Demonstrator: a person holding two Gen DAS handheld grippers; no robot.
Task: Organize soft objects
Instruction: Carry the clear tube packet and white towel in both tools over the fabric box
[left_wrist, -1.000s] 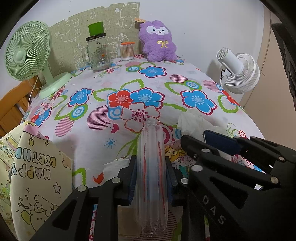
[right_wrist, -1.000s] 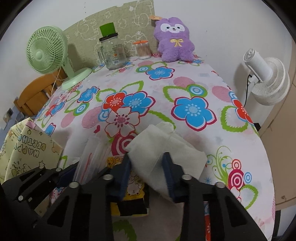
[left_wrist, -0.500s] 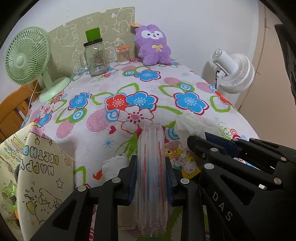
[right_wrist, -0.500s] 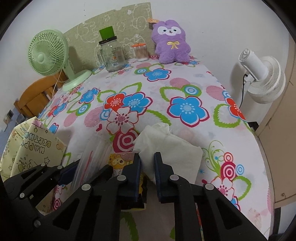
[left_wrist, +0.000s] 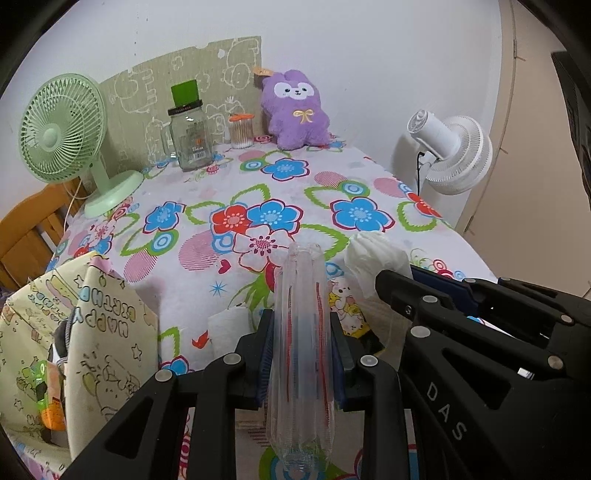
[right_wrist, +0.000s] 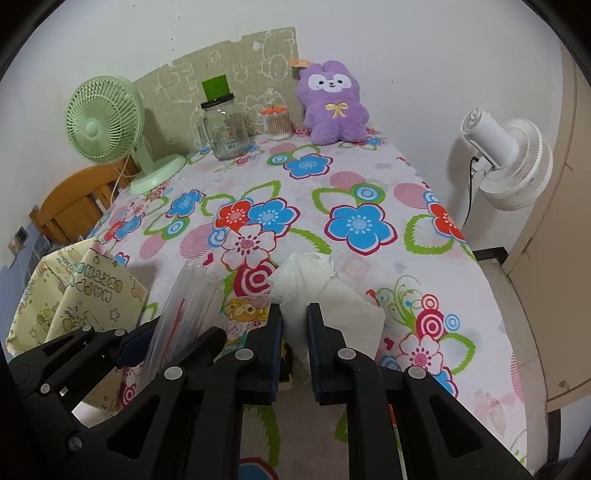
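Observation:
My left gripper (left_wrist: 301, 347) is shut on a clear plastic pouch with red stripes (left_wrist: 301, 332), held upright above the near edge of the flowered table (left_wrist: 280, 199). The pouch also shows in the right wrist view (right_wrist: 184, 306). My right gripper (right_wrist: 294, 325) is shut on a white soft cloth packet (right_wrist: 325, 295), lifted off the table; it shows in the left wrist view (left_wrist: 373, 254) too. A purple plush toy (left_wrist: 295, 109) sits at the far edge against the wall.
A yellow "Happy Birthday" gift bag (left_wrist: 74, 339) stands open at the near left. A green fan (left_wrist: 62, 122), a glass jar (left_wrist: 190, 138) and a cotton swab tub (left_wrist: 241, 131) stand at the back. A white fan (left_wrist: 454, 151) stands beyond the right edge. A cartoon packet (left_wrist: 347, 306) lies below.
My right gripper has closed on the white cloth packet and lifted it. Both grippers have risen and pulled back from the table, the left still holding the pouch.

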